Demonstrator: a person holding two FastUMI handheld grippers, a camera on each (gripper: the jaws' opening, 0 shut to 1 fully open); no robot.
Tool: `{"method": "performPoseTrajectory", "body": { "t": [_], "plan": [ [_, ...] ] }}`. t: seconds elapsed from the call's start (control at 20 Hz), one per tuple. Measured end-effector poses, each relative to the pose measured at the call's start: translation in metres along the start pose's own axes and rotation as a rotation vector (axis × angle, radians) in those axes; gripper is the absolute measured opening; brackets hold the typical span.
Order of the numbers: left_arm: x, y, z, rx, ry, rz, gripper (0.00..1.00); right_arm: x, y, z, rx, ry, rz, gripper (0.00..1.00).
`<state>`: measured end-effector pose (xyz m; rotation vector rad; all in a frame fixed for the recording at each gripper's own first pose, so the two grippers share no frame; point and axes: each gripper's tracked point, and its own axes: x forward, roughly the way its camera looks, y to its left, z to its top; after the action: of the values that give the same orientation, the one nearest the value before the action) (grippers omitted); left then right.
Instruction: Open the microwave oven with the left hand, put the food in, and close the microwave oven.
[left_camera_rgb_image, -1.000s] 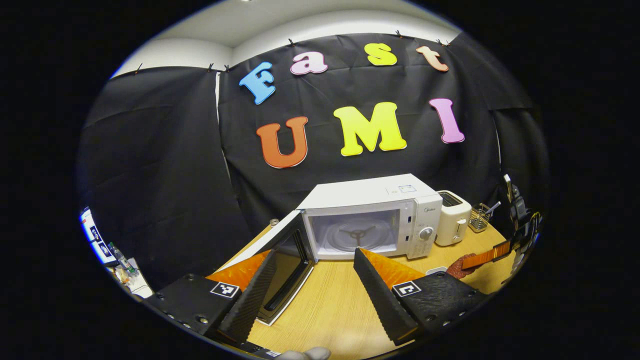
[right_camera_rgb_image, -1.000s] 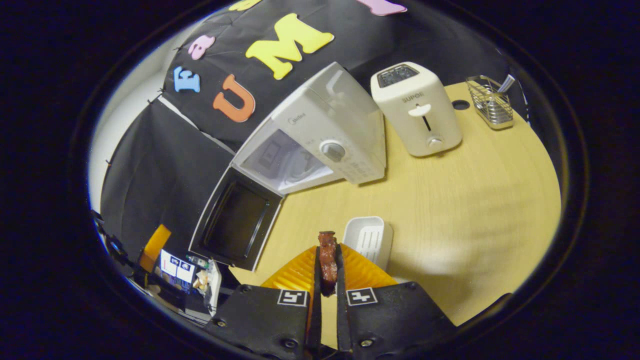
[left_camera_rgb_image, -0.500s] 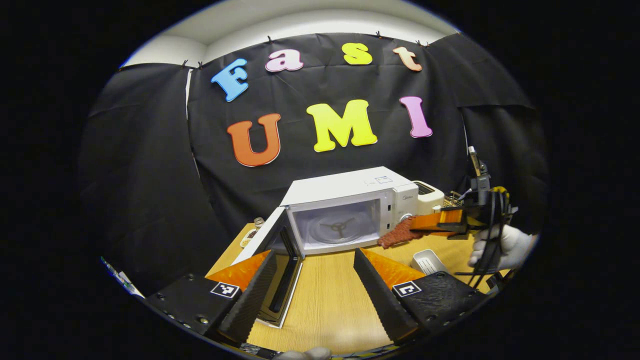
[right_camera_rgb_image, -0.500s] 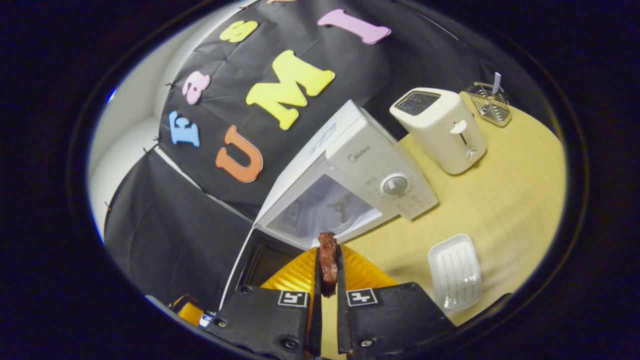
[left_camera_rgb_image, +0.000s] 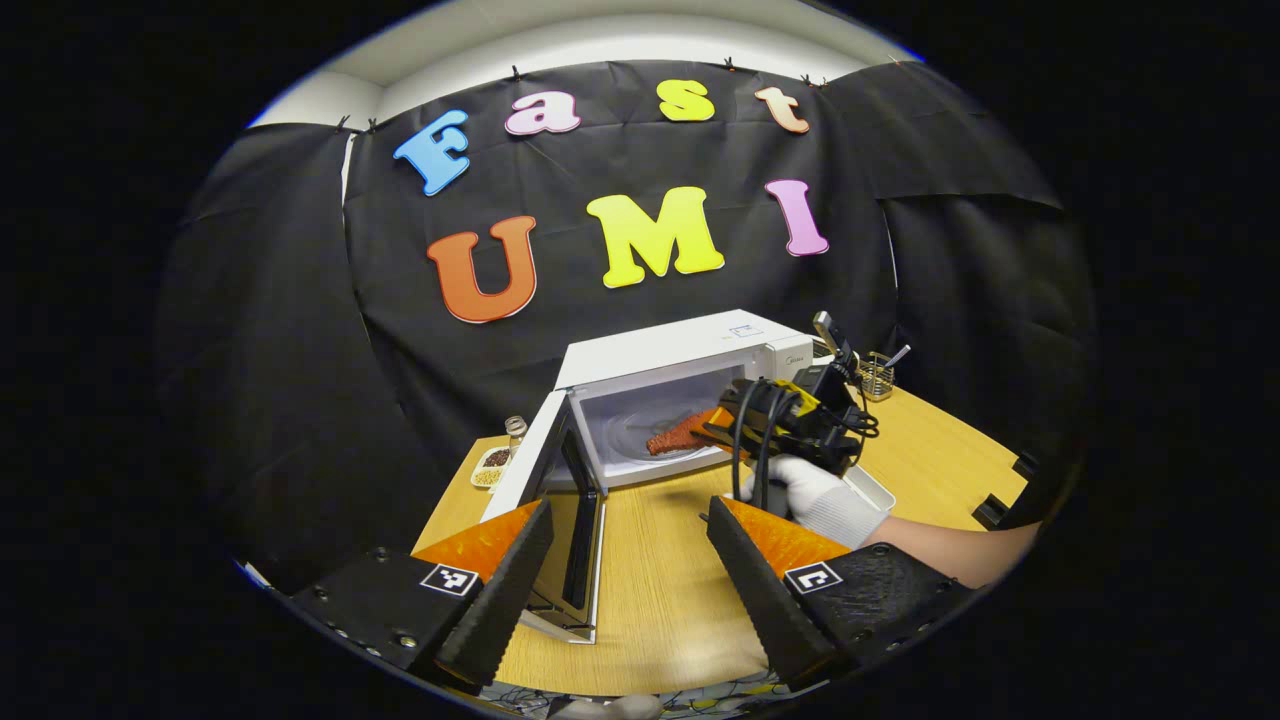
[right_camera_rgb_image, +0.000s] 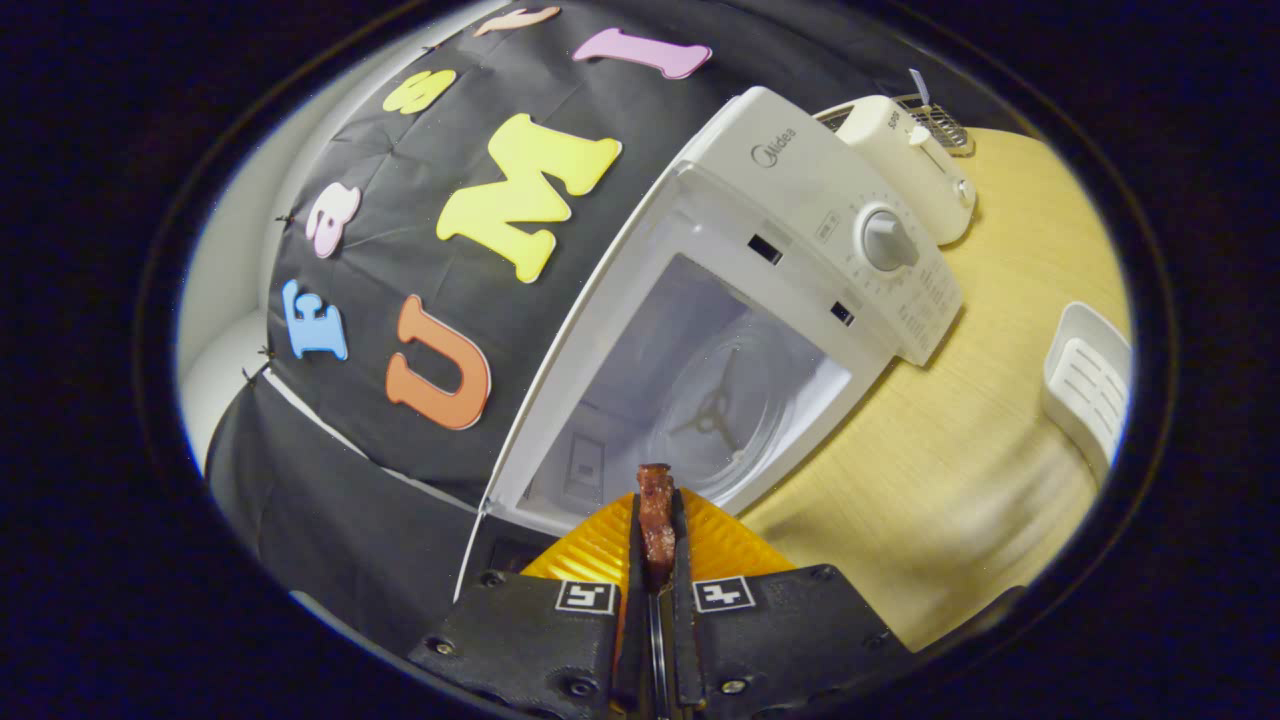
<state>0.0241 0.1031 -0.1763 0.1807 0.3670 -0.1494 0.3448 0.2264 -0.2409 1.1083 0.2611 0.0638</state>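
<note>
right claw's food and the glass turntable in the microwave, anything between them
Nothing: in the right gripper view the food, pinched in the right claw, faces the turntable through the microwave's open front, no item between.

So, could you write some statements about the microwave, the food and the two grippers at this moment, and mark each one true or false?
1. The microwave door is open. True.
2. The right gripper holds nothing. False: it is shut on the piece of food, a reddish-brown strip.
3. The left gripper is open and holds nothing. True.
4. The food already lies on the glass turntable. False: it is at the microwave opening, gripped by the right gripper's fingers.
5. The toaster stands to the left of the microwave. False: it stands on the side of the control dial, away from the door.
</note>
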Motion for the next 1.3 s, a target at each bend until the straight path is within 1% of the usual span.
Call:
{"method": "performPoseTrajectory", "body": {
  "t": [0.1,0.25,0.4,0.5,0.55,0.7,0.75,0.8,0.85,0.9,0.95,1.0,1.05,1.1,1.15,1.2,1.25,1.3],
  "plan": [
    [0.001,0.008,-0.007,0.005,0.013,0.009,0.95,0.030,0.001,-0.004,0.033,-0.037,-0.008,0.15],
    [0.005,0.020,-0.013,0.001,0.028,0.020,0.95,0.070,-0.010,-0.010,0.104,-0.074,-0.062,0.15],
    [0.006,0.031,-0.012,0.004,0.024,0.040,0.95,0.095,-0.024,-0.013,0.143,-0.121,-0.107,0.16],
    [0.007,0.037,-0.017,0.005,0.033,0.051,0.95,0.105,-0.034,-0.013,0.133,-0.138,-0.134,0.15],
    [0.007,0.039,-0.020,0.004,0.040,0.053,0.95,0.110,-0.040,-0.010,0.140,-0.150,-0.142,0.16],
    [0.006,0.045,-0.024,-0.005,0.053,0.053,0.95,0.125,-0.049,-0.001,0.153,-0.169,-0.121,0.15],
    [0.007,0.045,-0.024,-0.015,0.054,0.046,0.95,0.128,-0.051,0.000,0.148,-0.179,-0.118,0.06],
    [0.009,0.045,-0.022,-0.022,0.052,0.042,0.95,0.128,-0.053,0.005,0.110,-0.192,-0.128,0.16],
    [0.011,0.044,-0.020,-0.026,0.050,0.036,0.95,0.128,-0.057,0.006,0.024,-0.205,-0.149,0.17],
    [0.013,0.045,-0.019,-0.024,0.044,0.034,0.95,0.127,-0.056,0.008,-0.043,-0.219,-0.164,0.11],
    [0.014,0.045,-0.018,-0.020,0.041,0.032,0.95,0.127,-0.056,0.008,-0.093,-0.227,-0.182,0.22],
    [0.017,0.045,-0.018,-0.010,0.036,0.034,0.95,0.126,-0.062,0.005,-0.156,-0.216,-0.217,0.27],
    [0.022,0.045,-0.019,0.002,0.042,0.030,0.95,0.127,-0.062,0.003,-0.198,-0.216,-0.227,0.18],
    [0.024,0.045,-0.021,0.015,0.044,0.030,0.95,0.128,-0.062,0.001,-0.216,-0.209,-0.235,0.39],
    [0.025,0.047,-0.018,0.025,0.038,0.028,0.95,0.127,-0.062,-0.001,-0.244,-0.202,-0.239,0.29],
    [0.025,0.047,-0.016,0.027,0.030,0.028,0.95,0.128,-0.062,0.001,-0.278,-0.197,-0.253,0.54],
    [0.026,0.048,-0.016,0.025,0.031,0.026,0.95,0.125,-0.064,0.003,-0.315,-0.200,-0.269,0.48],
    [0.028,0.049,-0.016,0.021,0.032,0.026,0.95,0.122,-0.063,0.002,-0.359,-0.199,-0.276,0.55]
  ]
}}
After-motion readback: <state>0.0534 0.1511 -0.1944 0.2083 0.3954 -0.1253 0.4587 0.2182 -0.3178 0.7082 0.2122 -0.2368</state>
